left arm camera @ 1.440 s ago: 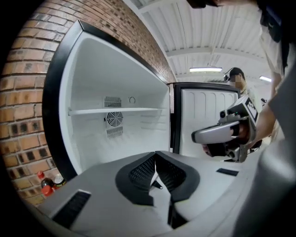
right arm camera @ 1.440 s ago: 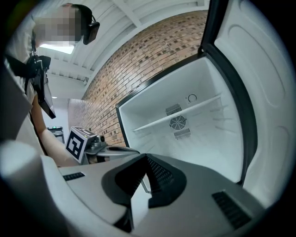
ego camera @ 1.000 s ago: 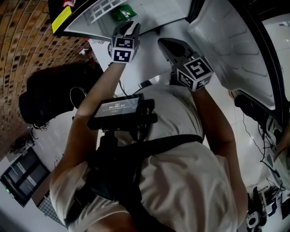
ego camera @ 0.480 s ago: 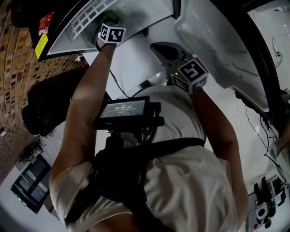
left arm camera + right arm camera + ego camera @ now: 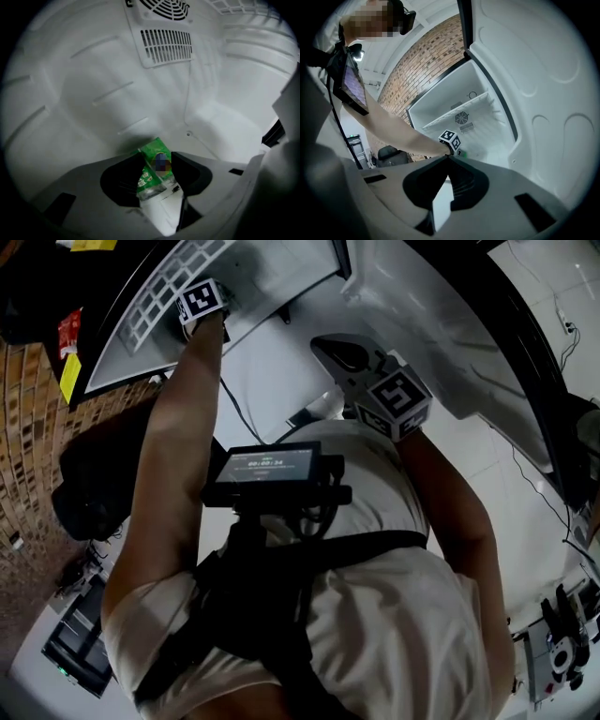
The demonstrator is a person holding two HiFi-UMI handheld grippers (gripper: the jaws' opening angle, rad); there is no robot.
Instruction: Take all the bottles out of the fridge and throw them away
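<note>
Bottle [image 5: 149, 177], green-labelled, lies on the fridge [image 5: 140, 93] floor between the left gripper's [image 5: 156, 158] released, just-widened fingers, low centre of its view; the head view hides it. Right gripper's [image 5: 448, 158] fingers are clenched on nothing.

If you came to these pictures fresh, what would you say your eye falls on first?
The green-labelled bottle stands out, low in the white fridge, between the jaws of the left gripper, which have just been opening and do not press on it. High above it sits a round fan grille. The right gripper hangs outside, jaws together, empty.
</note>
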